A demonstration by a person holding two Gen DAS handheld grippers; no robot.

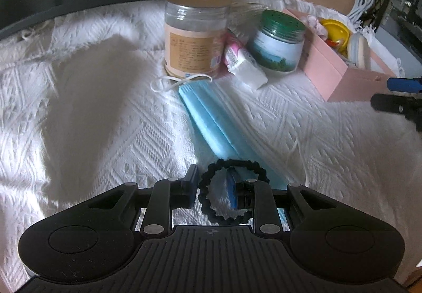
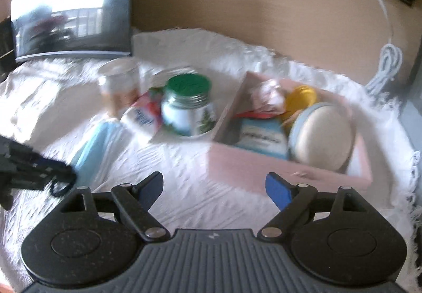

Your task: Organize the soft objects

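Left gripper (image 1: 215, 194) is closed to a narrow gap on a black hair tie (image 1: 232, 191), held over the blue mask (image 1: 211, 119) on the white cloth (image 1: 92, 108). Right gripper (image 2: 214, 190) hangs spread wide and empty before the pink box (image 2: 290, 169). To finish well, the tie should probably be carried clear of the jars (image 1: 195, 39) and released only once over the box.

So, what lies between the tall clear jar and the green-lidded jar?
A pink-and-white tube lies between the clear jar and the green-lidded jar; the left wrist view shows it best.

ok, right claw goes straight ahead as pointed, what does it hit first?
Probably the pink box: its near wall lies just past the open right claw, with only white cloth between. The frame is blurred, so depth is a guess.
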